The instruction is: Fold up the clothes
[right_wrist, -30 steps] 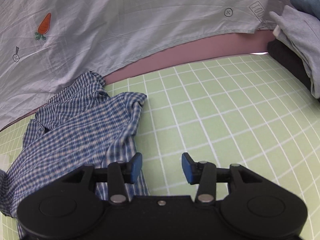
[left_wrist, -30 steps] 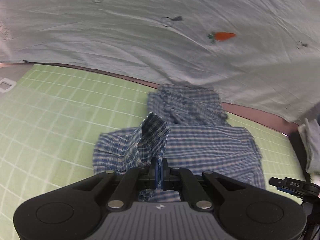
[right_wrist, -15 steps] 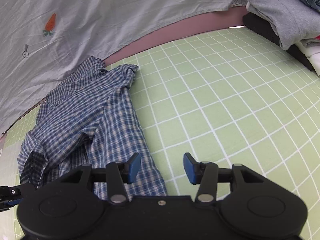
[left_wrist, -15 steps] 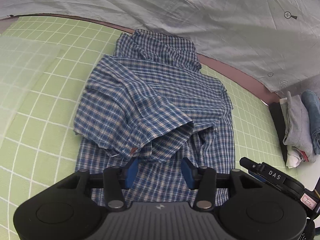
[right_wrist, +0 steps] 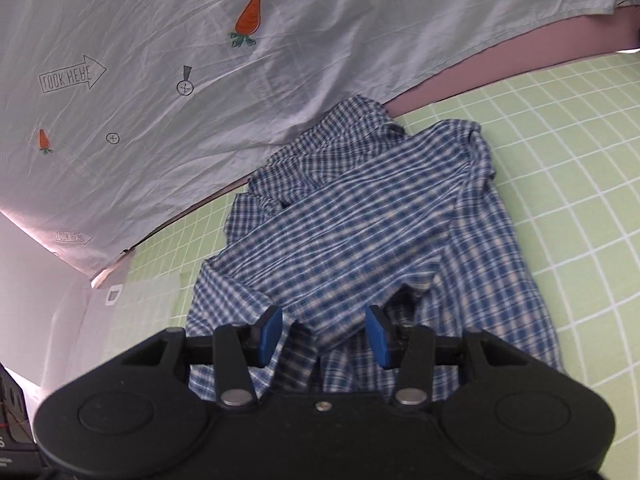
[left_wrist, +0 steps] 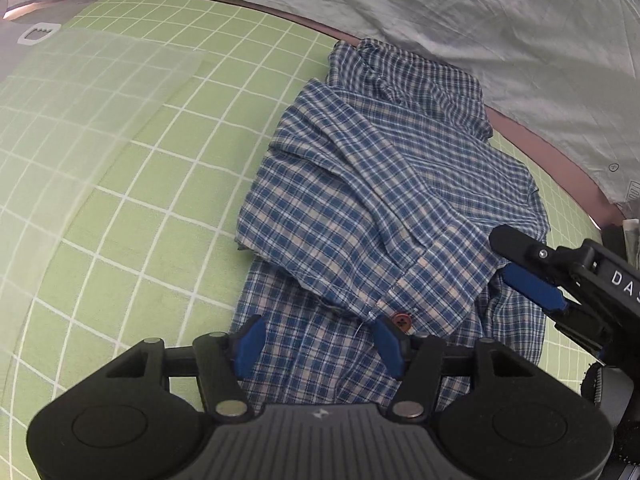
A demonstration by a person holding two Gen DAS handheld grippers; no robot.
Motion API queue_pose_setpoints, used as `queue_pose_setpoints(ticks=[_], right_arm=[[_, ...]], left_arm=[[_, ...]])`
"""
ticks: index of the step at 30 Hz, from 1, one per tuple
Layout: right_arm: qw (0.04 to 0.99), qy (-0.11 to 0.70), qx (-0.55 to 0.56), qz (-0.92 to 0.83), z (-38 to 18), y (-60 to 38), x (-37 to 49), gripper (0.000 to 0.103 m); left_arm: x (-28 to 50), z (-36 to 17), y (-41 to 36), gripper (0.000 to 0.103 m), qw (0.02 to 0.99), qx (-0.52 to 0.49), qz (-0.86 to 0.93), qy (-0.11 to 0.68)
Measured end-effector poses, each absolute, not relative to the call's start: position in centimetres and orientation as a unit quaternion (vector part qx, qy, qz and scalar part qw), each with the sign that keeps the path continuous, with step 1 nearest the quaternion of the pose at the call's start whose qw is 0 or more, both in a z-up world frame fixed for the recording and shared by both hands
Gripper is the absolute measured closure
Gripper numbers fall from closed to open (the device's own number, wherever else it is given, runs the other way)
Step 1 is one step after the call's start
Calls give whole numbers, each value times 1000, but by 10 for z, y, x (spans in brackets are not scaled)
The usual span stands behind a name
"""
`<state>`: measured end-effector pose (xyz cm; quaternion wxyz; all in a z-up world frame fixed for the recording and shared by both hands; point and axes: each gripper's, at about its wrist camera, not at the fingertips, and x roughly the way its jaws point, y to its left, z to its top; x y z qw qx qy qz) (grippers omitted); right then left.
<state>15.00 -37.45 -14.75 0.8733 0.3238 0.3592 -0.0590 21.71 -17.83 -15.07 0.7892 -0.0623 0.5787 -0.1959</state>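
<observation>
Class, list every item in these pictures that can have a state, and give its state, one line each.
plaid shirt: partly folded, rumpled, sleeve laid across the body
sleeve cuff: buttoned
left gripper: open, holding nothing
right gripper: open, holding nothing
grey sheet: spread out, wrinkled

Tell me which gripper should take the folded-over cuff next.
Probably left. The left gripper is open with the cuff and its button just ahead of its fingers. The right gripper, also open, faces the shirt from the other side.
</observation>
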Motion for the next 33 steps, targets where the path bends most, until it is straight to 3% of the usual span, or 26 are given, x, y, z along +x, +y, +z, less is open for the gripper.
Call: queue_pose_setpoints(ticks=[7,8,11,33], right_arm=[[860,389,329,-19,-164,-357,166,50],[859,392,330,-11,-166,-354,166,56],[859,396,326,12,-168,-347,161,98],[841,345,413,-55,-160,-322,-26,99]], left_arm=[[221,-161,-179,42,783,-52,-188,590],[221,-160,-179,42,784,-50,-187,589],[216,-153,-175,42,789,-46,-188,583],[83,-130,-129,42,781,-28,-206,589]])
